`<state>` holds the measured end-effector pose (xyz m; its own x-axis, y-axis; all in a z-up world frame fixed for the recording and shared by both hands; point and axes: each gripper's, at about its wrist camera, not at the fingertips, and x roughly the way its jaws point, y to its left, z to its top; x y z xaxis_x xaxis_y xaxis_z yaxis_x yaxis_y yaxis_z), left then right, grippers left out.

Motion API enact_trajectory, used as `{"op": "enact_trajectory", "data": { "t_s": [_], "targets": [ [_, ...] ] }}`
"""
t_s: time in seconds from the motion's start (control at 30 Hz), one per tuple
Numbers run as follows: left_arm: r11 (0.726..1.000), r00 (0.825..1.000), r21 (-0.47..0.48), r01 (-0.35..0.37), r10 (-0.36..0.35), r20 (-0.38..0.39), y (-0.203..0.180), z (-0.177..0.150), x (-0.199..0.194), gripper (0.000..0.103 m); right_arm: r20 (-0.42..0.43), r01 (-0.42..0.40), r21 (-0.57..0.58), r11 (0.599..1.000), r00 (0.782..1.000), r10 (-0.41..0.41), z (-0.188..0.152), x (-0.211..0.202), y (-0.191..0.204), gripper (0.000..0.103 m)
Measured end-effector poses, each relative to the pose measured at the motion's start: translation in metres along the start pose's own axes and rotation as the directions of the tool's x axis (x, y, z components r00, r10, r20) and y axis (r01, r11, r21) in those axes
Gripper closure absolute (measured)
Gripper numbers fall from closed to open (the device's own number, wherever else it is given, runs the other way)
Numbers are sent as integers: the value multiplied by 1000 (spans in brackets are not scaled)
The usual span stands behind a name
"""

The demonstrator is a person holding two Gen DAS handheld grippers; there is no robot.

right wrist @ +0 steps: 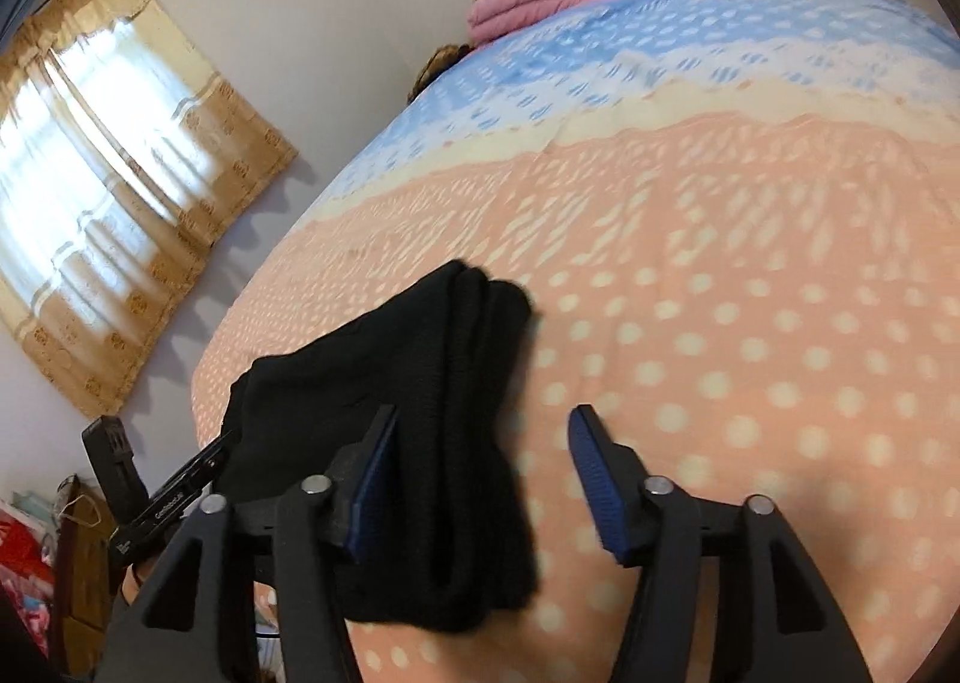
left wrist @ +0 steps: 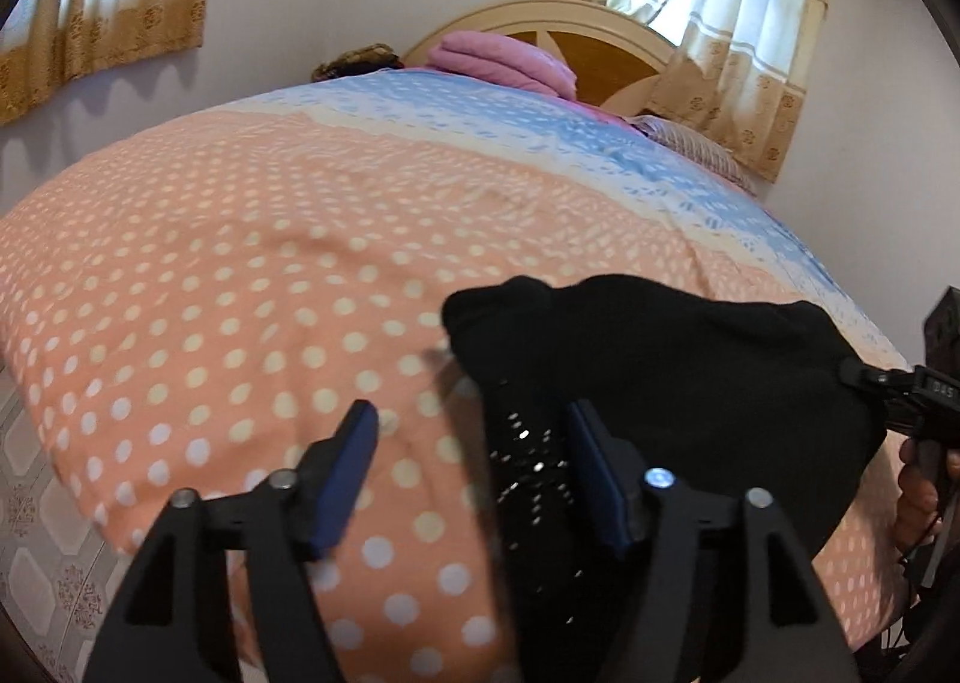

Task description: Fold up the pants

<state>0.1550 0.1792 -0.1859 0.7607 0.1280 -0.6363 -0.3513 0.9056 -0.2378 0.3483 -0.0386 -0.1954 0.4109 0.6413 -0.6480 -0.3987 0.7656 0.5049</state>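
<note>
Left wrist: hand (left wrist: 921, 494) at right edge, unseen in right wrist | both tongs (left wrist: 474, 479) (right wrist: 483, 482) spread, gripping nothing | black pants (right wrist: 420, 443) on dotted bed (right wrist: 750, 293)

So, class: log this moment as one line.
pants: black, folded on bed | left gripper: open | right gripper: open, nothing held

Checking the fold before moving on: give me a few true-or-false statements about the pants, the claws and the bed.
1. The black pants lie bunched on the dotted bedspread. True.
2. The left claw is clamped shut on the pants. False: its jaws stand apart.
3. The right claw stands open. True.
4. A pink folded blanket lies near the headboard. True.
5. The pants are white. False: they are black.
</note>
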Motion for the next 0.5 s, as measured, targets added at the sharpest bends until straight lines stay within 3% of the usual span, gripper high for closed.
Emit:
{"op": "enact_trajectory", "data": {
  "t_s": [0.13,0.33,0.5],
  "targets": [
    [999,999,19,-30,30,11,3,-5,-14,28,52,22,41,999,998,-24,-2,-21,-9,40],
    [997,998,43,-58,58,22,2,-7,-31,28,54,53,44,998,997,-55,-10,-30,-8,40],
    [993,995,69,-93,90,48,-4,-8,-49,27,106,165,25,986,980,-167,-22,-52,2,40]
  ]
}}
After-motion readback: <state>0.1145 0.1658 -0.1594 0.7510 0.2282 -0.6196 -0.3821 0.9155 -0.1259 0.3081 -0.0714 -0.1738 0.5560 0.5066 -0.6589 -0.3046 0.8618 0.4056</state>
